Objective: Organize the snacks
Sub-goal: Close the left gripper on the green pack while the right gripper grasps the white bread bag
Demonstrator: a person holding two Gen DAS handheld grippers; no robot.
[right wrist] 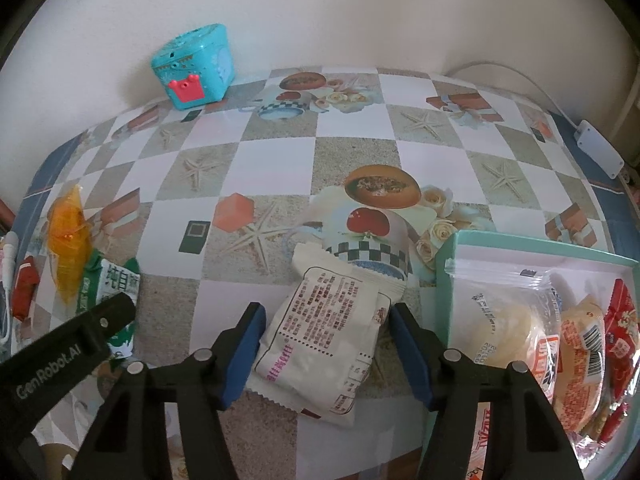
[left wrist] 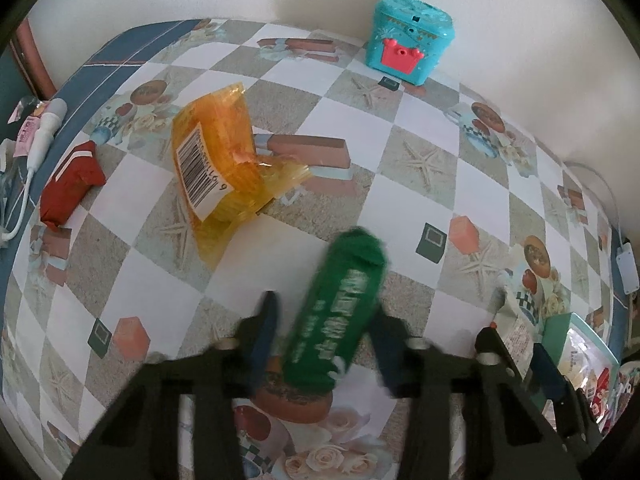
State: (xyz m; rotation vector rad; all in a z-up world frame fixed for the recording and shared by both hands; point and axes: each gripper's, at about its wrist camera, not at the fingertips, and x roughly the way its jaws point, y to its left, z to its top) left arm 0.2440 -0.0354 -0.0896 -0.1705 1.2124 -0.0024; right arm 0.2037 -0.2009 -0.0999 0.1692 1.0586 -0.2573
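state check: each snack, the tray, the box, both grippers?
green snack pack: between the left gripper fingers, blurred; grip unclear.
white snack packet: flat on the table, between the right gripper fingers, pads not pressing.
orange bag: crumpled, loose on the table.
red packet: lying near the table edge, untouched.
teal tray: holding several packets.
teal box: lid shut, by the wall.

Both handheld tools share one build: the left gripper (left wrist: 324, 340) and right gripper (right wrist: 326, 348) have matte black plastic arms, silver round screws at the joints and dark blue finger pads (right wrist: 244, 350). White "GenRobot.AI" lettering marks the left one's side.
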